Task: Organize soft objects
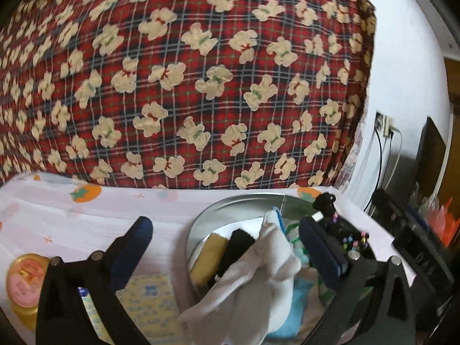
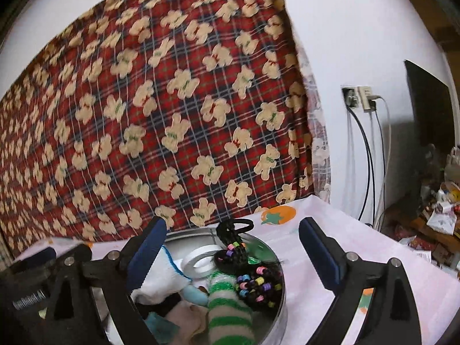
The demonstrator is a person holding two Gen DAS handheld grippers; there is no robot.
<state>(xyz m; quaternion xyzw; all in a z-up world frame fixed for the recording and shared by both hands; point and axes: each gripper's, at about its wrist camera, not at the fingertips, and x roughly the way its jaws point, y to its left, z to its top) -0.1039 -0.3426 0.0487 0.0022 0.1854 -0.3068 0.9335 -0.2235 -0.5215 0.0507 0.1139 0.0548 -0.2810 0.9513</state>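
Left gripper (image 1: pixel 225 243) of mine is hanging wide open over the left part of the round metal tin (image 1: pixel 230 201), nothing between its jaws being squeezed; a white sock (image 1: pixel 267 270) is lying loose in the gap, draped over the tin's near rim. Left of the tin, on the pink tablecloth (image 1: pixel 86 221), a yellow patterned packet (image 1: pixel 149 302) is sitting just beside the tin, and a round pink-and-gold container (image 1: pixel 24 284) is sitting near the table's left edge. Inside the tin, going left to right, I am seeing a mustard sock roll (image 1: pixel 208 258), a black roll (image 1: pixel 235 247) touching it, the white sock, then light blue fabric (image 1: pixel 296 296) under it.

Right gripper (image 2: pixel 233 244) of mine is also standing wide open, holding nothing, its left finger over the tin's (image 2: pixel 270 319) interior and its right finger over bare tablecloth (image 2: pixel 373 241) toward the table's right edge. In the right wrist view the tin is holding a white sock with blue stitching (image 2: pixel 161 276), a roll of white tape (image 2: pixel 201 261), a green-and-white striped fuzzy sock (image 2: pixel 227 307), and black hair ties with coloured beads (image 2: pixel 256 281) against the right wall. A red plaid bear blanket (image 2: pixel 158 115) is hanging behind the table's far edge.
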